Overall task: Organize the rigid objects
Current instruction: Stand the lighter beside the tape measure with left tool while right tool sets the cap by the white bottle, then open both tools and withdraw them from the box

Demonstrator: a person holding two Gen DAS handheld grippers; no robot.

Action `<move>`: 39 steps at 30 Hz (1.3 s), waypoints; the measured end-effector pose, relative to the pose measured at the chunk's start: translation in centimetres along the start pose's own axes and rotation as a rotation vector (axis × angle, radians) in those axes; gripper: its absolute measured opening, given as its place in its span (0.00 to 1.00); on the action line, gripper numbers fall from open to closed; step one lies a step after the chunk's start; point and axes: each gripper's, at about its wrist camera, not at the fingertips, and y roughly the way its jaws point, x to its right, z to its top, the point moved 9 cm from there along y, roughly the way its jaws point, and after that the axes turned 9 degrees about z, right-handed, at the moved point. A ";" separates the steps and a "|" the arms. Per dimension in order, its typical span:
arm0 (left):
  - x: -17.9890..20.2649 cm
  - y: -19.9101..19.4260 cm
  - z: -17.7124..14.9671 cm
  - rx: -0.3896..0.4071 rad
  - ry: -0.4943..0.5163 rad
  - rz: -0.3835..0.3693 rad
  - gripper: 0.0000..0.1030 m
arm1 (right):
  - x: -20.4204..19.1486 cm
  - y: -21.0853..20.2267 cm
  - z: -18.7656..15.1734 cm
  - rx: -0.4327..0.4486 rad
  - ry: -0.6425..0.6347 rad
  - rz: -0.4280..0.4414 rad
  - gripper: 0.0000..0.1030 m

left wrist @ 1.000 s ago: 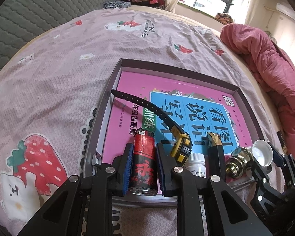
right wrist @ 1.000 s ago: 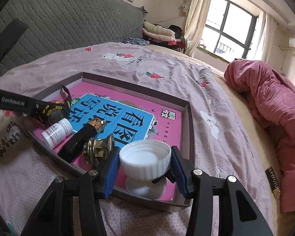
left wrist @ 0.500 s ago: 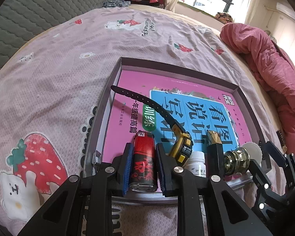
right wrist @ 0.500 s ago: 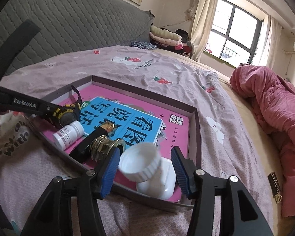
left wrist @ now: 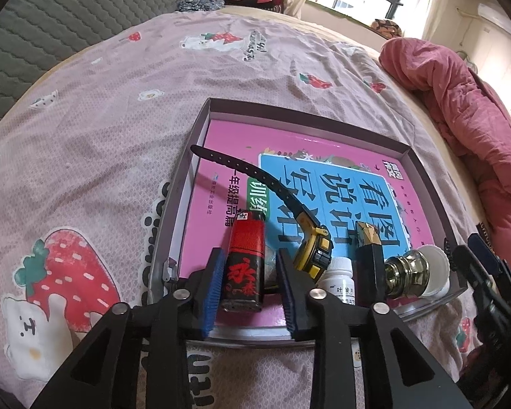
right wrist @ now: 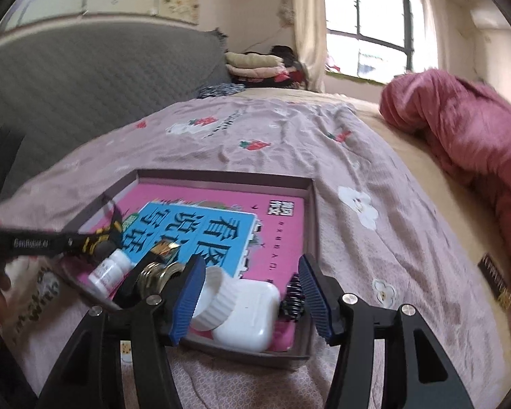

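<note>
A shallow grey box [left wrist: 184, 184] lies on the bed with a pink and blue book [left wrist: 340, 184] in it. A red and black lighter [left wrist: 244, 266] lies flat at its near edge between the open jaws of my left gripper [left wrist: 247, 286], not gripped. Beside it lie a yellow tape measure [left wrist: 315, 250], a white pill bottle [left wrist: 340, 281], a black and gold piece [left wrist: 368, 262] and a brass knob [left wrist: 403, 274]. My right gripper [right wrist: 252, 293] is open over a white cap [right wrist: 214, 300] leaning on a white earbud case [right wrist: 252, 317].
The box rim [right wrist: 315, 238] stands above the sheet. A small black coiled item [right wrist: 293, 298] lies by the right finger. A pink quilt [right wrist: 466, 136] is heaped on the right, folded clothes [right wrist: 255, 64] at the back. A grey padded headboard [left wrist: 68, 6] is on the left.
The left gripper opened and let go of the lighter, which now lies flat in the box. The right gripper released the white cap, which tipped onto the earbud case, and pulled back.
</note>
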 end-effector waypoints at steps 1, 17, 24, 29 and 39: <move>0.0 0.0 0.0 0.000 -0.001 0.000 0.33 | 0.6 -0.1 0.0 0.003 0.029 0.000 0.55; 0.0 -1.2 -0.5 0.014 0.014 0.000 0.42 | 2.4 -1.8 0.1 0.049 0.159 0.004 0.61; 0.0 -2.6 -0.9 0.032 0.017 -0.011 0.59 | 1.2 -2.7 -1.0 0.038 0.152 0.006 0.64; 0.0 -3.6 -1.3 0.043 0.017 -0.028 0.60 | 0.6 -3.2 -1.6 0.031 0.150 -0.008 0.64; 0.7 -6.0 -3.1 0.065 0.057 -0.046 0.72 | -3.2 -5.4 -2.6 0.021 0.084 -0.028 0.64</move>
